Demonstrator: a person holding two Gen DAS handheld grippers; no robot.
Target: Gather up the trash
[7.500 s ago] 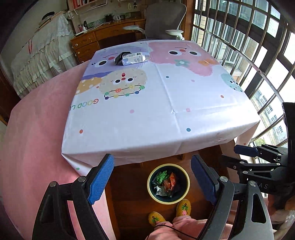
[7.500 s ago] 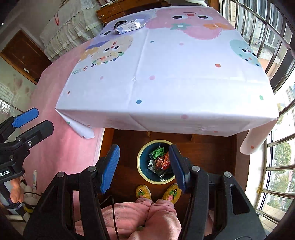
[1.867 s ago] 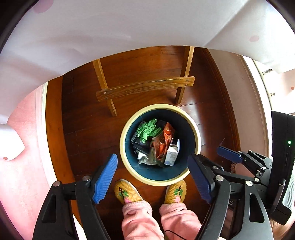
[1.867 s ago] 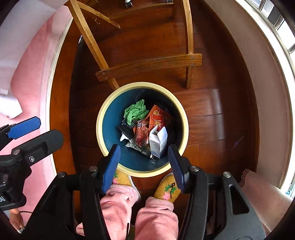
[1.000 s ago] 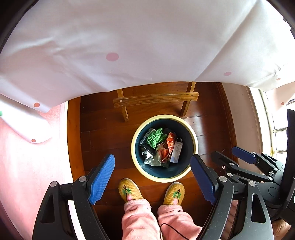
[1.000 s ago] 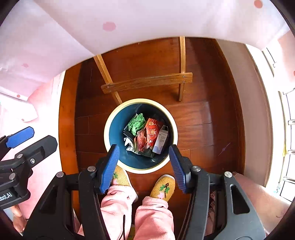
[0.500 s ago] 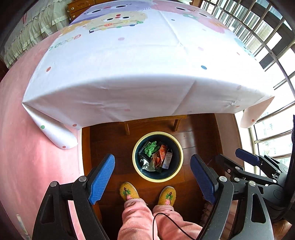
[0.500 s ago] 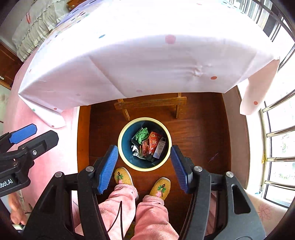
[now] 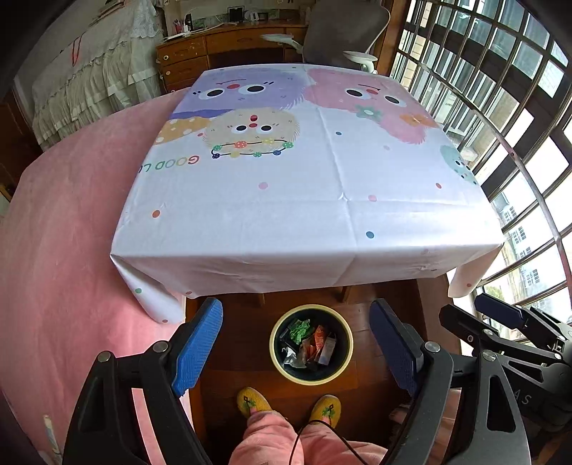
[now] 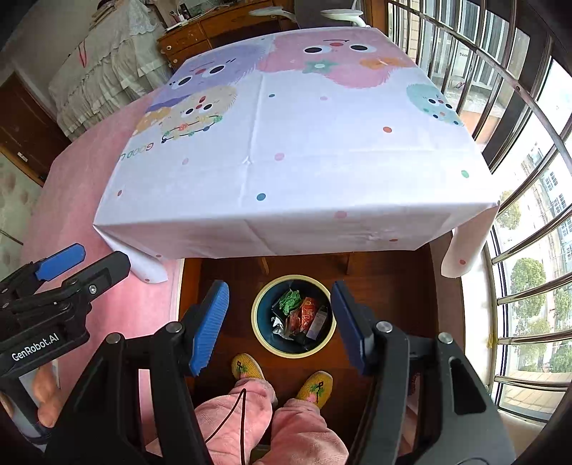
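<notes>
A round bin (image 9: 277, 352) (image 10: 258, 332) with a cream rim and dark blue inside stands on the wood floor below the table's near edge. It holds green and orange wrappers, foil and a small white carton (image 9: 328, 347) (image 10: 316, 321). The table (image 9: 304, 200) (image 10: 304, 171) wears a white cartoon cloth with nothing lying on it. My left gripper (image 9: 296, 343) hangs open high above the bin, empty. My right gripper (image 10: 280, 320) is open and empty too, beside the left one.
A person's pink trouser legs and yellow slippers (image 9: 252, 400) (image 10: 245, 366) stand just before the bin. Pink carpet (image 9: 64, 232) lies to the left, barred windows (image 9: 500, 118) to the right. A wooden desk (image 9: 221, 46) and grey office chair (image 9: 343, 25) stand beyond the table.
Both grippers have risen and tilted up from over the bin, bringing the whole tabletop into view. The carton and black item earlier on the table's far end are gone; a carton lies in the bin.
</notes>
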